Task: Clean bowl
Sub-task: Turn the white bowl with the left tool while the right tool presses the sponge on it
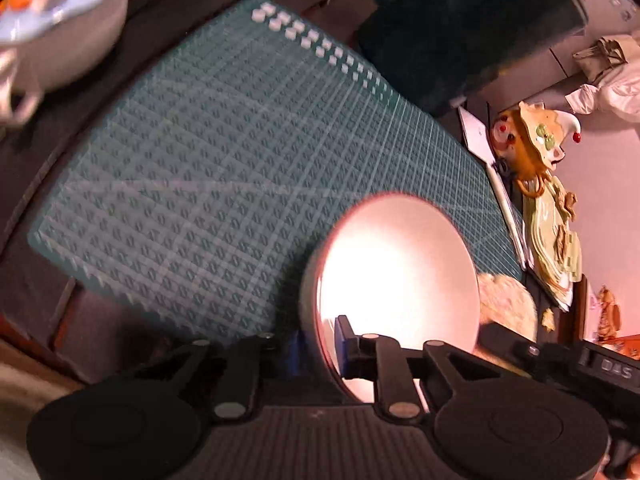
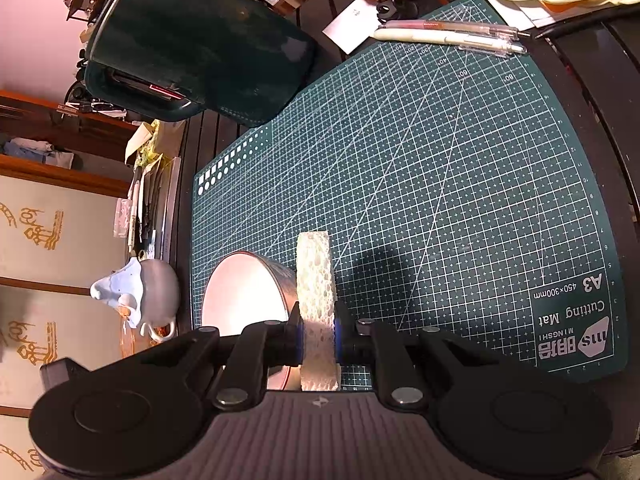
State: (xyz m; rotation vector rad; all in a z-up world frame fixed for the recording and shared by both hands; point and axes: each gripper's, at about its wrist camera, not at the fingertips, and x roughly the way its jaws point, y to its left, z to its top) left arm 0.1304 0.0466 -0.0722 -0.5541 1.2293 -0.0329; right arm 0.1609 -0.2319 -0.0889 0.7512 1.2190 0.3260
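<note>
Green cutting mat (image 2: 440, 184) covers the tabletop. My left gripper (image 1: 320, 344) clamps the bowl (image 1: 396, 280) rim; my right gripper (image 2: 318, 338) pinches the sponge (image 2: 316, 300). Next: I guide the sponge inside the bowl.

Quick count of what's out: one metal bowl (image 2: 244, 304), one sponge (image 2: 316, 304), one green cutting mat (image 2: 440, 200). Two pens (image 2: 452, 34) lying side by side at the far edge of the mat. One dark green bag (image 2: 192, 48) far left, and one grey teapot (image 2: 160, 292) on the left of the counter (image 2: 600, 128). Two tools, the left tool (image 1: 320, 344) and the right tool (image 2: 318, 340).
</note>
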